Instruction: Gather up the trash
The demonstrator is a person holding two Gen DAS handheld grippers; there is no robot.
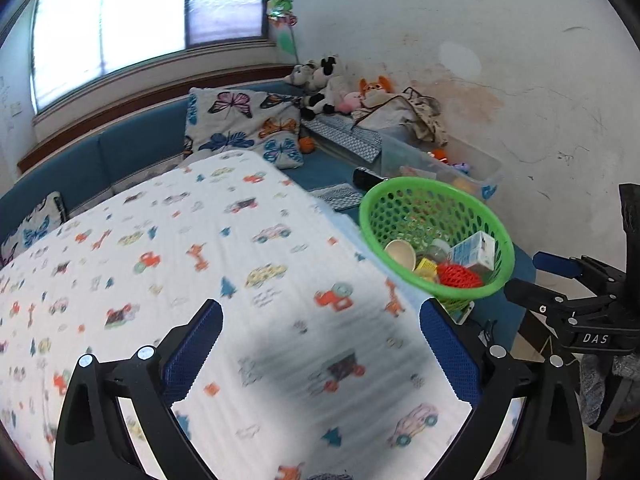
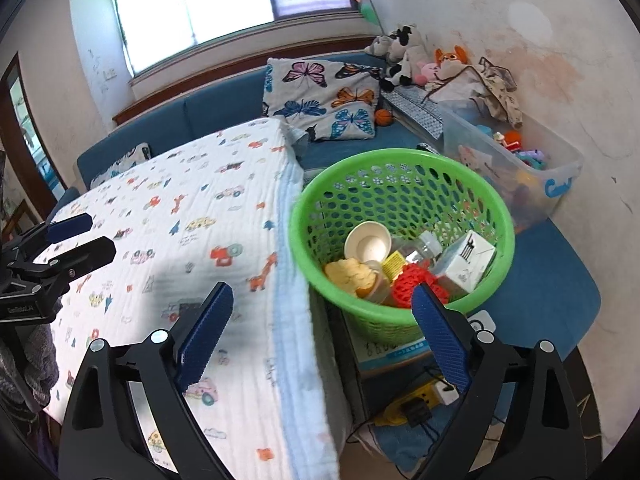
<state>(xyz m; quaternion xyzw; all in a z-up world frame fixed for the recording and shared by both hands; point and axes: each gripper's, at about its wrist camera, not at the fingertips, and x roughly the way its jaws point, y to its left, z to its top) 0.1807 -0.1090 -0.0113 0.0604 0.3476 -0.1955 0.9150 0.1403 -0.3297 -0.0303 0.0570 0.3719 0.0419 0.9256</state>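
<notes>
Fingers of both your left gripper and right gripper gape empty; grasp the light, stiff green basket by its rim.

Left gripper: jaws spread wide, nothing between the blue ribbed pads; black frame, silver pivot screws. Seen from the right wrist camera, it sits at far left, jaws parted.

Right gripper: jaws likewise spread wide, blue pads bare, holding nothing. Seen from the left wrist camera, it sits at far right, level with its partner.
</notes>
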